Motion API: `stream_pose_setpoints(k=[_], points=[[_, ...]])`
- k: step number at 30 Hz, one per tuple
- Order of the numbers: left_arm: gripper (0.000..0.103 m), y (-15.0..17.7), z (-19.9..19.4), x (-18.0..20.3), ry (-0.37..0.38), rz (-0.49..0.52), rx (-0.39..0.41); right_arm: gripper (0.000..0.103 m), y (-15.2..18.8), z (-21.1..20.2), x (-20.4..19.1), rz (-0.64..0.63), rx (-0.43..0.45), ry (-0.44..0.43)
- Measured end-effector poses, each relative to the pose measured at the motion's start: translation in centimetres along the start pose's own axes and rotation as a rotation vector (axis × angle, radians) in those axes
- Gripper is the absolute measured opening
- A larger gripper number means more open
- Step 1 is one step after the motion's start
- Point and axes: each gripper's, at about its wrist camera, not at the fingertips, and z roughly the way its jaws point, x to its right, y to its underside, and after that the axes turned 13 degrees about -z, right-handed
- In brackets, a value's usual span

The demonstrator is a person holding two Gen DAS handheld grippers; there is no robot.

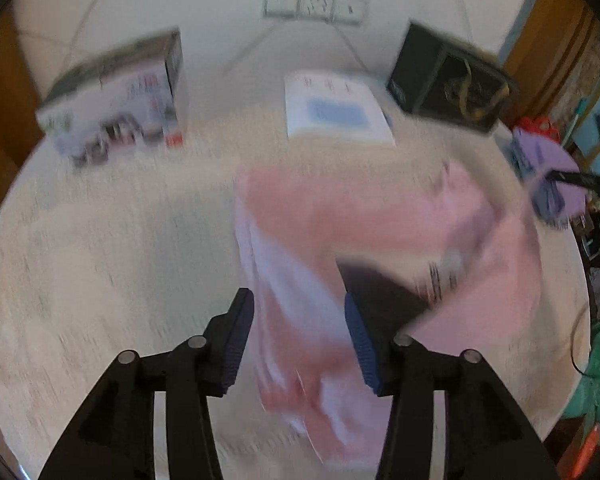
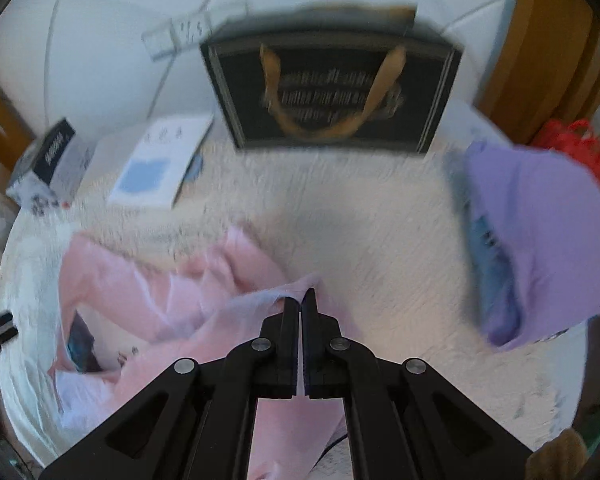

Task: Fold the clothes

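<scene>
one pink garment (image 2: 148, 292), two grippers (image 2: 302, 296)

Black tool (image 1: 298, 320), blue ribbed pads (image 1: 360, 344), silver pivot pins.

The left claw (image 1: 300, 312) is reaching up from the lower middle of its frame, its two blue-padded fingers (image 1: 358, 336) standing apart with pink cloth (image 1: 300, 320) hanging between them, untouched by the pads. The right claw (image 2: 302, 300) is pointing up from the lower centre of its frame, its black fingers pressed together and pinching a thin fold of the same pink cloth at the tips.
</scene>
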Motion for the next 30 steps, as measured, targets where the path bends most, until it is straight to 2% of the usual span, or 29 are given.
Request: stream_pose_setpoints(k=[5,8,12,14,15,16,17,21,25,28,30], points=[[0.049,7.1,1.0,0.8,-0.011,0.033,-0.096,0.001,2.5,0.7,-0.4,0.016,-0.013,-0.042],[0.056,9.9,1.6,0.9,0.003,0.049,-0.138,0.001,3.3,-0.4,-0.5,0.026,0.002,-0.049],[0.057,11.2,3.2,1.4,-0.007,0.07,-0.158,0.001,4.5,-1.9,-0.7,0.032,0.017,-0.053],[0.057,11.1,4.5,1.9,-0.035,0.088,-0.133,0.001,5.0,-2.4,-0.7,0.037,0.019,-0.054],[0.056,10.9,5.0,2.1,-0.051,0.1,-0.118,0.001,5.2,-2.6,-0.8,0.039,0.021,-0.054],[0.027,10.7,5.5,2.1,-0.076,0.101,-0.119,0.001,5.4,-2.9,-0.8,0.04,0.024,-0.052],[0.005,10.5,6.0,2.1,-0.104,0.1,-0.124,0.001,5.6,-3.3,-0.9,0.04,0.027,-0.05],[0.003,8.7,1.6,1.5,-0.085,0.065,-0.029,0.001,7.1,-6.7,-1.0,0.021,0.07,-0.038],[0.003,4.8,-5.4,1.2,-0.091,0.073,0.126,0.001,7.6,-11.3,-0.6,0.003,0.156,-0.029],[0.003,-0.4,-7.1,1.7,-0.107,0.095,0.2,0.001,5.2,-11.9,0.0,-0.014,0.199,-0.041],[0.003,-4.2,-6.3,2.0,-0.12,0.104,0.218,0.001,2.9,-11.1,0.5,-0.025,0.217,-0.042]])
